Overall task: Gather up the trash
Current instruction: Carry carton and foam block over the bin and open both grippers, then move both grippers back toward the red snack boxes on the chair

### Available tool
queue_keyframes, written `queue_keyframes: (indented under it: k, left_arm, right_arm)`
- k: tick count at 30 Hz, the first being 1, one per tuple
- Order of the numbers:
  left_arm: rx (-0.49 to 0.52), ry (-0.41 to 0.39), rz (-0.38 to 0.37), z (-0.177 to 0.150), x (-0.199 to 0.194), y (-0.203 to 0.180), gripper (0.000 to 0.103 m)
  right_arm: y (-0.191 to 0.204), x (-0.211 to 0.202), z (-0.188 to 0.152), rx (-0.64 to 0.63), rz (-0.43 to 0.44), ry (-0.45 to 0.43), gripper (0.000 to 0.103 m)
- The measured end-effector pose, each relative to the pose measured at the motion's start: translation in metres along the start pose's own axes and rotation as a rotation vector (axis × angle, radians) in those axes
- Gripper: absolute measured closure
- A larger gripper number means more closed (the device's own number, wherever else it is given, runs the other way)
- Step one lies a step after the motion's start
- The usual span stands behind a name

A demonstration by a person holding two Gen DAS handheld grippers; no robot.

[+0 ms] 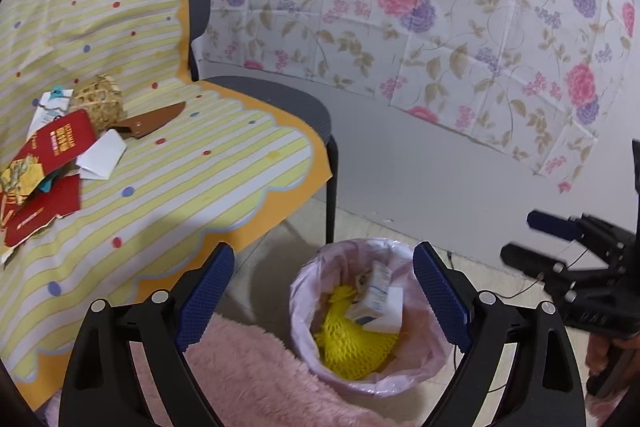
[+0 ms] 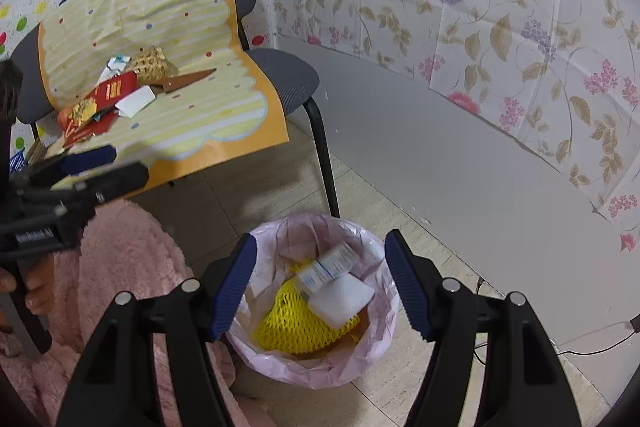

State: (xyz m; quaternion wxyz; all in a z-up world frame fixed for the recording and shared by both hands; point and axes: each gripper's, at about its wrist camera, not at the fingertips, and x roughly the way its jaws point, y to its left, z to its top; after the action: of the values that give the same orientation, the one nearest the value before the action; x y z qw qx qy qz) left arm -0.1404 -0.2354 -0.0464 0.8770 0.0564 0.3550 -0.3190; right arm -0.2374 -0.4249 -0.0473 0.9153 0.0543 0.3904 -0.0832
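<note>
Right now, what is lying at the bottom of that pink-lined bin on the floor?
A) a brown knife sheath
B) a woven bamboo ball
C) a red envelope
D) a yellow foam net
D: a yellow foam net lies in the bin, with a small box and white paper on top; the red envelopes are on the chair.

Both wrist views look downward from above the floor, close over the lined bin; the left sits nearer the chair; both share bin, chair and floral wall.
</note>
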Motion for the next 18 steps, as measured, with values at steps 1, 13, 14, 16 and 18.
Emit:
queue_keyframes:
  k: [1,13,14,16,18]
  left_arm:
    - [0.000,0.001,0.003,-0.001,-0.003,0.003,0.013]
    - [-0.087,-0.049,0.143,-0.016,-0.052,0.060,0.013]
    - [-0.096,-0.046,0.143,-0.017,-0.054,0.064,0.013]
    - [-0.119,-0.038,0.162,-0.020,-0.058,0.076,0.013]
    - [-0.149,-0.037,0.190,-0.025,-0.063,0.092,0.013]
  right_arm:
    - [0.002,-0.002,0.003,0.002,0.010,-0.007,0.037]
    - [0.057,-0.014,0.041,-0.044,0.154,-0.092,0.037]
    - [0.063,-0.013,0.043,-0.054,0.162,-0.092,0.037]
    - [0.079,-0.008,0.048,-0.081,0.183,-0.088,0.037]
    - [0.097,-0.001,0.055,-0.107,0.212,-0.082,0.037]
